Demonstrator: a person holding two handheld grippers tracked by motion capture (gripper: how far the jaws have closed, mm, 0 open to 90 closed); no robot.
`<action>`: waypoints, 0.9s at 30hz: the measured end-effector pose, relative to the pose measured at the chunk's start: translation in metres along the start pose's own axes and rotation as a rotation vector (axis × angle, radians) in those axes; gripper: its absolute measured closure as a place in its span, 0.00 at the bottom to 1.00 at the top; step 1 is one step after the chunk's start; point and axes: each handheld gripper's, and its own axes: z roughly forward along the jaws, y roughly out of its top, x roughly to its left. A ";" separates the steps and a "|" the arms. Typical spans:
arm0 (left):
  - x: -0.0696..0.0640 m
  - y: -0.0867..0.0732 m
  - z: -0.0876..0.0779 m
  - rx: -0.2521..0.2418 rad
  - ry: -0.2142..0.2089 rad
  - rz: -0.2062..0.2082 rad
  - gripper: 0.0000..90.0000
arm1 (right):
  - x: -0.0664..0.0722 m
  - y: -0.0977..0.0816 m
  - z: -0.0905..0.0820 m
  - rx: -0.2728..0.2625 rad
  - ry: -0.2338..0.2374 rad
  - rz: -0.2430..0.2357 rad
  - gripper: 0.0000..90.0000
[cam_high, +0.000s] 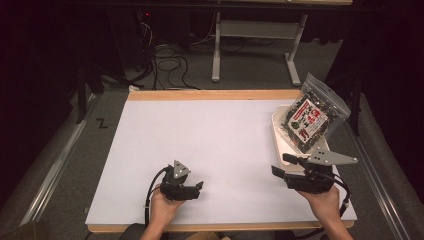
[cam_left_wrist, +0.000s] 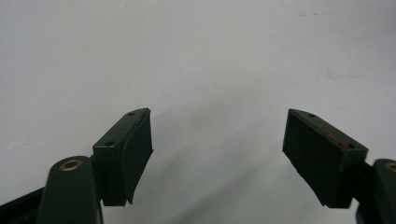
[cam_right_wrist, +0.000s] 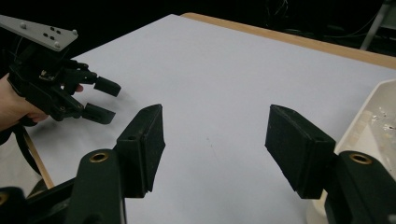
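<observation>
Clear snack bag (cam_high: 314, 119) in white tray (cam_high: 281, 141), just beyond open right tool (cam_high: 283, 166).

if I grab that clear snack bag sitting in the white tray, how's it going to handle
Probably floppy: the snack bag is thin clear film and slumps tilted over the white tray's far rim. Likely light for its size, its dark contents looking loose. The glossy film may slip, so pinching the flat sealed top seems safest.

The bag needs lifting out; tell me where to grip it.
Grip the clear sealed top strip of the snack bag, coming with the right gripper from above: it leans tilted in the white tray, with that flat edge standing free at the top.
</observation>
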 end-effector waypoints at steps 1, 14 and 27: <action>0.000 0.000 0.000 0.001 0.002 -0.001 0.27 | 0.000 -0.001 0.001 0.004 0.002 0.006 0.42; -0.001 0.000 0.001 0.010 0.004 0.001 0.28 | -0.003 -0.010 0.021 0.053 -0.005 0.011 0.42; -0.001 0.000 0.001 0.012 0.007 -0.001 0.27 | -0.008 -0.014 0.033 0.083 -0.036 -0.005 0.43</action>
